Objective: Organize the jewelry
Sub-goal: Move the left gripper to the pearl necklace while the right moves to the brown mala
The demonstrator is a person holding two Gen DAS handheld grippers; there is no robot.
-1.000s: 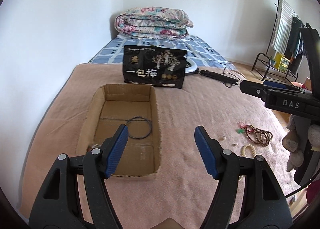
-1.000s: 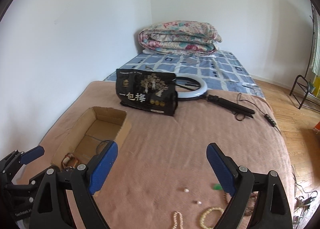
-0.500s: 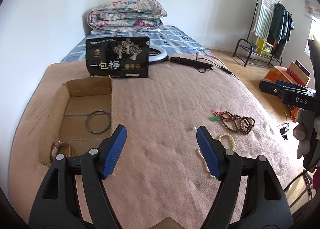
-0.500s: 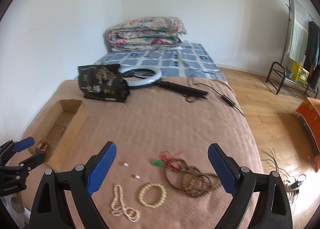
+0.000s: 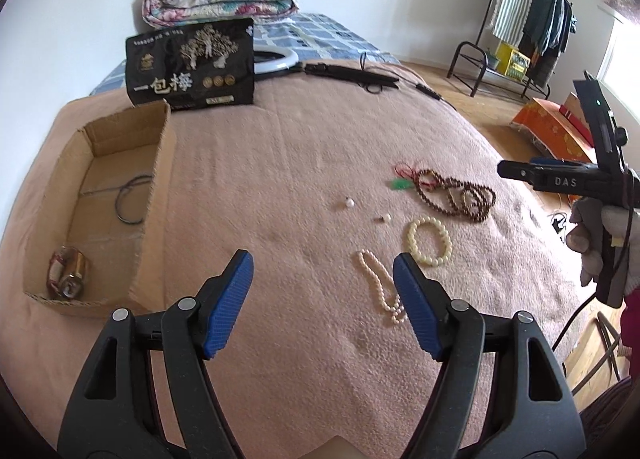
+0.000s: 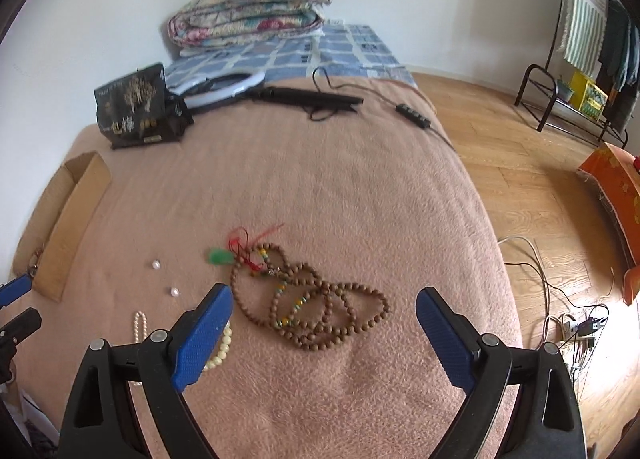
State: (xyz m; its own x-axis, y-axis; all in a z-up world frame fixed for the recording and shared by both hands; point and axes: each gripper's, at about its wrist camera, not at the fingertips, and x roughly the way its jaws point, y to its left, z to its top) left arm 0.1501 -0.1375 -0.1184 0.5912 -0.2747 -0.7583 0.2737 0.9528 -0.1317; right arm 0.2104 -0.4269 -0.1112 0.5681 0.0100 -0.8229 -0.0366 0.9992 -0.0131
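Both my claws have swung away from the cardboard box (image 5: 96, 195) at the left toward the loose jewelry. My left claw (image 5: 322, 299) and right claw (image 6: 324, 333) are spread, empty. The brown bead necklace (image 6: 316, 307) now lies between my right fingers, lower centre, next to collect.

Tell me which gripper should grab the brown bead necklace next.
Right. The right gripper is open with the brown bead necklace lying just ahead between its fingers. The left gripper, also open, faces the white pearl strand, with the necklace farther off to its side.
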